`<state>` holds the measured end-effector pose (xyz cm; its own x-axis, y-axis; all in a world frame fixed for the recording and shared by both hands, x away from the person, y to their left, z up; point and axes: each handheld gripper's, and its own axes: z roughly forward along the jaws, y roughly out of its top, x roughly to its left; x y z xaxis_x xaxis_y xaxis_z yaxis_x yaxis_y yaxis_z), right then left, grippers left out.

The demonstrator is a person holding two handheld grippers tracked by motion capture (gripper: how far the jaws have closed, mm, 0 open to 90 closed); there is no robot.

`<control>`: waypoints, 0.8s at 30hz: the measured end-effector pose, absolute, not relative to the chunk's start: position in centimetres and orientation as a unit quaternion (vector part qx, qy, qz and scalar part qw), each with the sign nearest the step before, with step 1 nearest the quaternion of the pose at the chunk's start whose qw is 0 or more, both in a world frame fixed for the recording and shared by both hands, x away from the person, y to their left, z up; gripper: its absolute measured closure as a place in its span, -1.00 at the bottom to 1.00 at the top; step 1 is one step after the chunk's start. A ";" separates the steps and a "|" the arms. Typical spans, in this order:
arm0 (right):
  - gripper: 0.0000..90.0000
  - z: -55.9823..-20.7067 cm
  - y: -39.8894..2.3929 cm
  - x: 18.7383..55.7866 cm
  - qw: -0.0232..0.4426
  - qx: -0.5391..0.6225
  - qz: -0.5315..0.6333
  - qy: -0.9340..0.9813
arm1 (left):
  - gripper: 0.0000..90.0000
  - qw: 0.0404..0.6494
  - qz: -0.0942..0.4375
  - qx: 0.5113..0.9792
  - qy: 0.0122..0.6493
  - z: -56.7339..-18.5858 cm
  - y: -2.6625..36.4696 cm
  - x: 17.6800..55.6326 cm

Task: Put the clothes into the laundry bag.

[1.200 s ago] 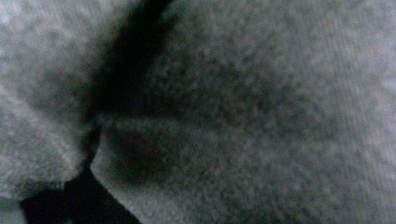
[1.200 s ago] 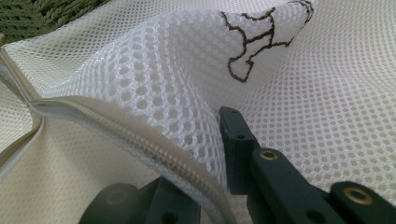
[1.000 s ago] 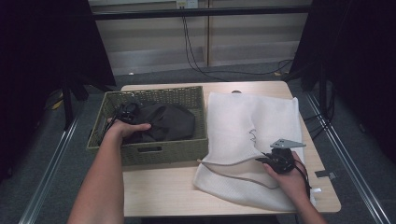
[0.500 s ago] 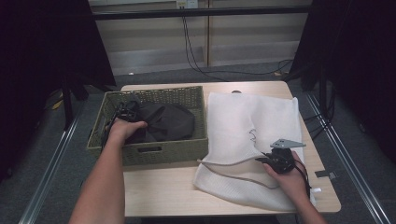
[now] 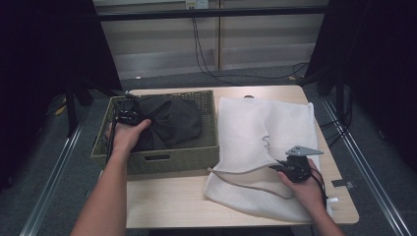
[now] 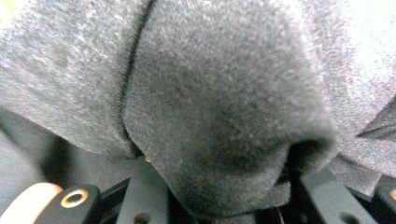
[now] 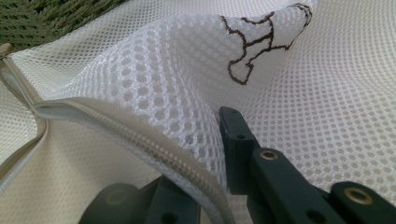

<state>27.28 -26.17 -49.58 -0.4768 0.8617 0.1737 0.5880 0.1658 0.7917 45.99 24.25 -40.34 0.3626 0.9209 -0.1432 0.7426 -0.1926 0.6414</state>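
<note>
My left gripper [image 5: 129, 114] is down in the olive-green woven basket [image 5: 162, 158] at the left of the pale wooden table [image 5: 167, 201], and its jaws are closed on a bunched fold of the dark grey knitted garment [image 6: 224, 121]. In the left gripper view the cloth bulges out right over the jaw tips, so I judge the hold to be a good one. The garment [image 5: 169, 123] lies heaped in the basket, none of it over the rim.

My right gripper [image 5: 284, 169] is at the near edge of the white mesh laundry bag [image 5: 265, 123], which lies flat on the table just to the right of the basket. In the right gripper view the upper layer of mesh [image 7: 154, 88], with its zip edge [image 7: 154, 149], passes between my jaws and is lifted off the cream lower layer [image 7: 70, 172]. The jaws clamp the mesh, and the mouth gapes a little towards the basket.

As I read it, the work is bagging the garment, and I am at the start of it: both grips are made and the mouth is begun. The main part is left: lifting the garment clear of the basket, carrying it across, feeding it through the opening, and most likely zipping up. The opening looks narrow to me, so it may need raising further first.
</note>
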 end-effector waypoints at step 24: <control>0.94 -49.8 -26.1 27.4 0.156 0.488 0.432 0.742 | 0.45 0.500 0.360 0.600 0.510 -35.2 26.3 39.3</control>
